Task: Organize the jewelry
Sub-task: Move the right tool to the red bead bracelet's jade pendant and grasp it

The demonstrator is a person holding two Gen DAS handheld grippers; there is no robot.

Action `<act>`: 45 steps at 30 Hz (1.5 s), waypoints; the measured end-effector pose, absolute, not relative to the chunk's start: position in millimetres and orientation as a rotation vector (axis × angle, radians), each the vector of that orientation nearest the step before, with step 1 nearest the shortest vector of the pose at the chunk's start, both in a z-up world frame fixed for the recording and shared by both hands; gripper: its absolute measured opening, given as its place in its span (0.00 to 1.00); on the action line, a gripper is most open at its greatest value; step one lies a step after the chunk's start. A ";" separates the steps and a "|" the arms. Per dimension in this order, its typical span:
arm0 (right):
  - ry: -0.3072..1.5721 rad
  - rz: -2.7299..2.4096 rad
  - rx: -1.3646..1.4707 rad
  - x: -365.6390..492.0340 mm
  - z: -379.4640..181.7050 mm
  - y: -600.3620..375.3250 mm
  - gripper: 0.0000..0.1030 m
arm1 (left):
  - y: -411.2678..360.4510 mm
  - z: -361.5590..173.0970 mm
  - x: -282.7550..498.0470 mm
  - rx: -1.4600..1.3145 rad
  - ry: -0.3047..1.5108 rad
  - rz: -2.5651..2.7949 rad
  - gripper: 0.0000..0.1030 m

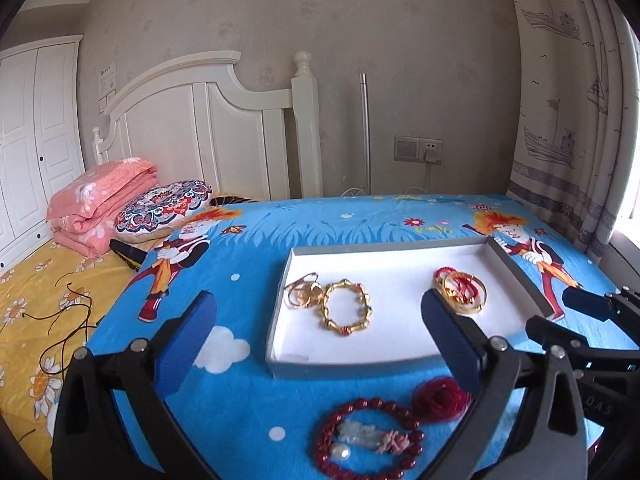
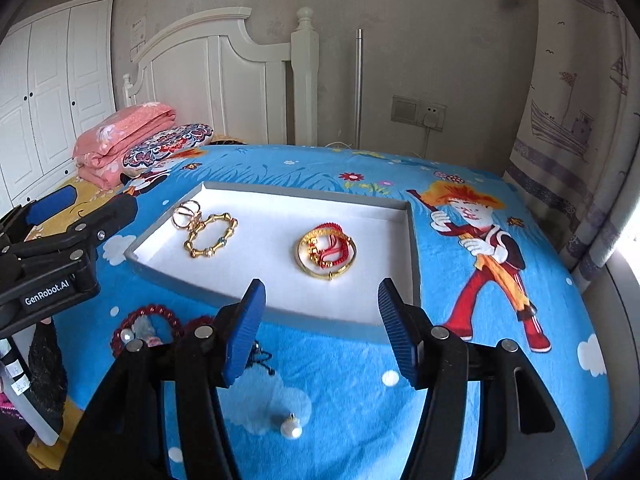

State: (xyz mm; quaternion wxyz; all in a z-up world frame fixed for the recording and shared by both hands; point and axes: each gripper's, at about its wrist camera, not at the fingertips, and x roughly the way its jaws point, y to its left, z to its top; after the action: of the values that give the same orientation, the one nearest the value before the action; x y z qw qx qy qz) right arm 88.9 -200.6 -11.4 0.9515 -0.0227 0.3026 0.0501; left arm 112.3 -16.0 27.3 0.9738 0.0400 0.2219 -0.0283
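A shallow white tray (image 1: 390, 360) (image 2: 412, 248) lies on the blue cartoon cloth. It holds gold rings (image 1: 303, 291) (image 2: 186, 213), a gold bamboo-link bracelet (image 1: 346, 307) (image 2: 211, 236), and a gold bangle with red cord (image 1: 462, 290) (image 2: 326, 254). In front of the tray lie a dark red bead bracelet (image 1: 366, 438) (image 2: 138, 326), a red coil (image 1: 440, 398) and a pearl pendant (image 2: 291, 428). My left gripper (image 1: 320, 332) is open and empty above the tray's near edge. My right gripper (image 2: 322, 332) is open and empty at the tray's near right.
A folded pink quilt (image 1: 102, 208) and a patterned cushion (image 1: 162, 208) lie at the left by the white headboard (image 1: 208, 120). A curtain (image 1: 576, 100) hangs at the right. A black cord (image 1: 68, 320) trails on the yellow sheet.
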 end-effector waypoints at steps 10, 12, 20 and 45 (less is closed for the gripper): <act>0.604 0.135 -0.043 43.6 -47.0 -184.9 0.57 | 4.1 -23.8 67.1 0.097 0.521 -0.082 0.96; 0.610 0.152 -0.053 40.0 -53.1 -178.7 0.57 | 5.7 -32.7 60.8 0.098 0.536 -0.098 0.96; 0.615 0.182 -0.080 36.7 -62.8 -162.9 0.57 | 11.6 -47.0 53.9 0.084 0.547 -0.104 0.96; 0.673 0.408 -0.178 81.2 -64.2 -80.0 0.35 | 70.6 -43.5 60.8 0.010 0.558 -0.003 0.84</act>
State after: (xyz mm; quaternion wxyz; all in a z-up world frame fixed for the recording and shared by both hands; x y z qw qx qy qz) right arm 81.2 -80.0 -64.2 0.9198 -0.0865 0.3272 0.1985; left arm 60.8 70.6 -43.5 0.9613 0.0049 0.2753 -0.0015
